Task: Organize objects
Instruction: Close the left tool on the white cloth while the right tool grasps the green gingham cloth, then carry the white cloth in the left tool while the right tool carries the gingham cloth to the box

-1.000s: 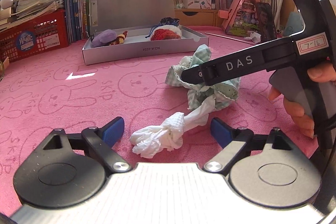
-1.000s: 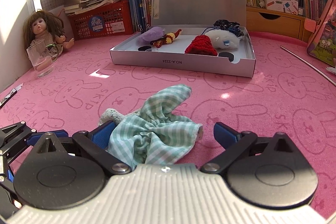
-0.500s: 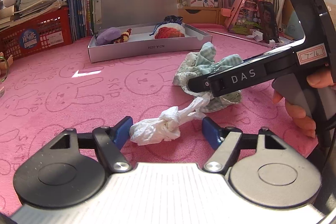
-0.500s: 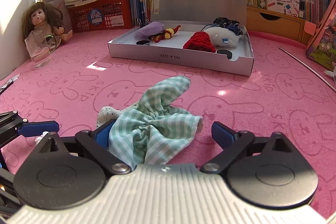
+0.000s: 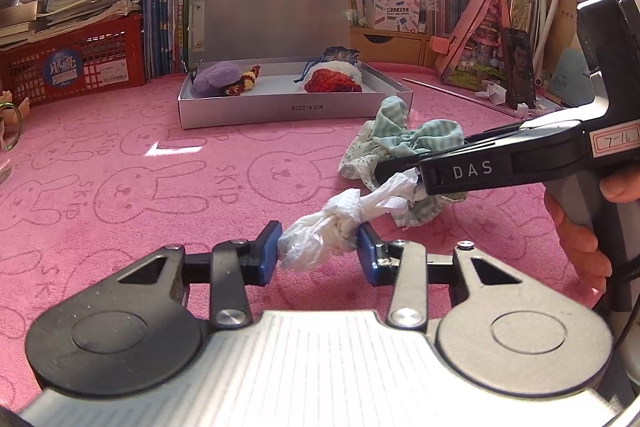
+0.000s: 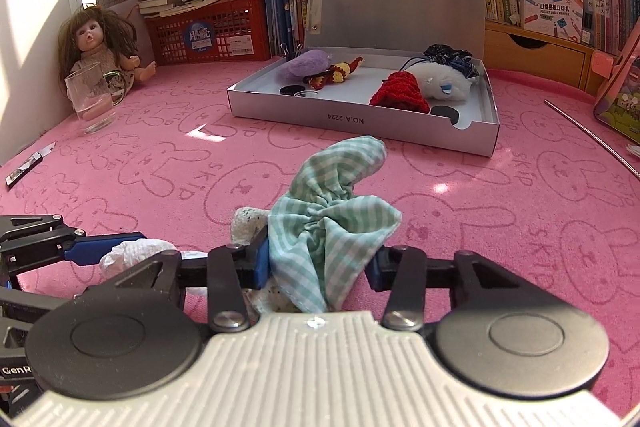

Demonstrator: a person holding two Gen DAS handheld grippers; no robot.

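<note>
On the pink rabbit-print table (image 5: 120, 163), the left gripper (image 5: 318, 247) has its blue fingers (image 5: 267, 253) closing on a knotted white cloth (image 5: 320, 231), which the pads already touch on both sides. Only the left wrist view shows this cloth running up to join the green checked cloth (image 5: 404, 143), and shows the right gripper from the side with a hand (image 5: 580, 239) round its handle. The right wrist view gives what that one hides: the right gripper (image 6: 318, 259), its fingers (image 6: 260, 263) closing on the green checked cloth and pressing into the bunched fabric from both sides. It also shows a doll (image 6: 96, 47) behind a glass mug (image 6: 90, 99) and a utility knife (image 6: 30, 163) at the table's left edge. Beyond the cloths lies an open grey box (image 6: 320, 115) with its lid upright. It holds a purple fuzzy item (image 6: 306, 65), a small red-and-yellow knitted piece (image 6: 334, 73), a red knitted piece (image 6: 400, 95), a white plush (image 6: 444, 85), a dark cloth bundle (image 6: 450, 57) and small dark round things too small to make out.
</note>
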